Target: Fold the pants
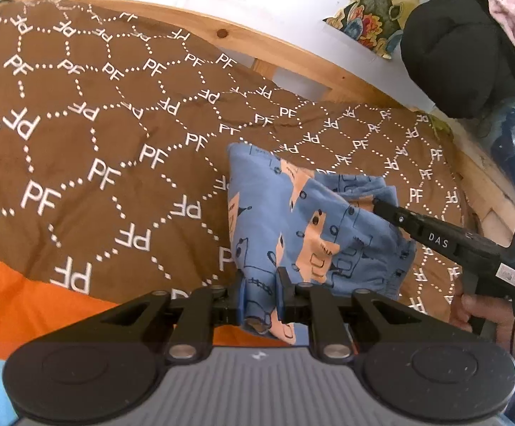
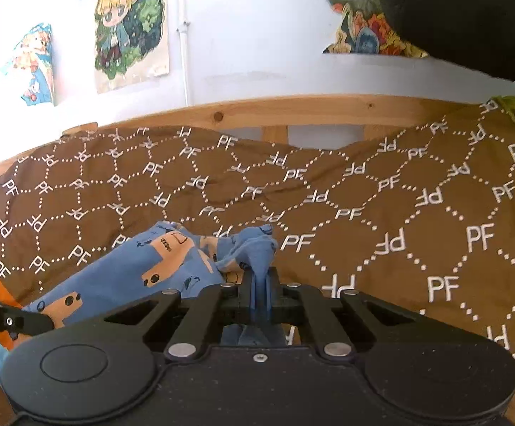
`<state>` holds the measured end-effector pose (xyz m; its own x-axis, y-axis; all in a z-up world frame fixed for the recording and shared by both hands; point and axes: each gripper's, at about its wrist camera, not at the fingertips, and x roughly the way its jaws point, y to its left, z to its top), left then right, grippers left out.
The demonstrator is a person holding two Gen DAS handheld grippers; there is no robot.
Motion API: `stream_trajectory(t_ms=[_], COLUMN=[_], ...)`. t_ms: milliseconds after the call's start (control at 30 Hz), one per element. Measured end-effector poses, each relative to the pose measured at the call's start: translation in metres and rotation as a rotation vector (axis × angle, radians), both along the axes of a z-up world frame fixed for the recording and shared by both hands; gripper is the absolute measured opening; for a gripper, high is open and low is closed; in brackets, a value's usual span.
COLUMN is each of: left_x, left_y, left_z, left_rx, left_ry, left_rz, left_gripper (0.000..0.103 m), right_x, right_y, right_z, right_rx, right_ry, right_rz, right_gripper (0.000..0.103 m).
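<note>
A brown quilted cover [image 1: 115,135] w/ white dotted hexagons and "PF" letters is spreading over the wooden-framed bed [image 1: 293,56]. The pants [image 1: 293,220], soft blue cloth w/ orange vehicle prints, are hanging bunched just above it, betw. both claws. The left gripper [image 1: 261,298] is clamping one thick fold; the right gripper [image 2: 259,289] is pinching another edge tight.

Open brown bedspread [image 1: 90,135] ahead and left of the left claw [image 1: 261,298], nothing lying on it. Right of that claw: the right claw [image 1: 378,206] and bunched pants [image 1: 293,213] block the way. Beyond both, a wooden bed rail [image 2: 275,110] and wall [image 2: 250,35] close it off. Dark bundle [image 1: 463,53] far right, possibly clothing.
</note>
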<state>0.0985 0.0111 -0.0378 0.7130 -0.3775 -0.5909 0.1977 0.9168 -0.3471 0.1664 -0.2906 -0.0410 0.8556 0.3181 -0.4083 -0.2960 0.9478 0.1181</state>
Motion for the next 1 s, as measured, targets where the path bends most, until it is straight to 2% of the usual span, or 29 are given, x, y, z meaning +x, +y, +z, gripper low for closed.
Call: stream_trajectory(t_ms=[133,233,500,667,800,1000], left_x=[0.006,0.008,0.013,0.022,0.037,0.063], left_y=[0.003,0.003,0.002,0.000,0.001,-0.006], left_z=[0.002,0.004,0.009,0.018,0.032,0.052], left_rx=[-0.004,0.024,0.030,0.028,-0.014,0.003], left_ry=[0.018,0.022,0.017,-0.002,-0.001,-0.076], left_rz=[0.007,0.008,-0.004,-0.012,-0.001,0.020], left_gripper=[0.017,0.017,0.017,0.017,0.017,0.017], right_x=[0.007,0.011,0.015,0.023,0.038,0.072], right_y=[0.007,0.007,0.008,0.010,0.014,0.022], right_z=[-0.002,0.002,0.015,0.035,0.057,0.091], right_rx=[-0.009,0.005,-0.020,-0.052,-0.091,-0.161], right_ry=[0.039,0.058,0.058,0.024,-0.005,-0.062], right_rz=[0.006,0.011,0.032,0.055,0.084,0.113], right_gripper=[0.004,0.004,0.005,0.004,0.004,0.004])
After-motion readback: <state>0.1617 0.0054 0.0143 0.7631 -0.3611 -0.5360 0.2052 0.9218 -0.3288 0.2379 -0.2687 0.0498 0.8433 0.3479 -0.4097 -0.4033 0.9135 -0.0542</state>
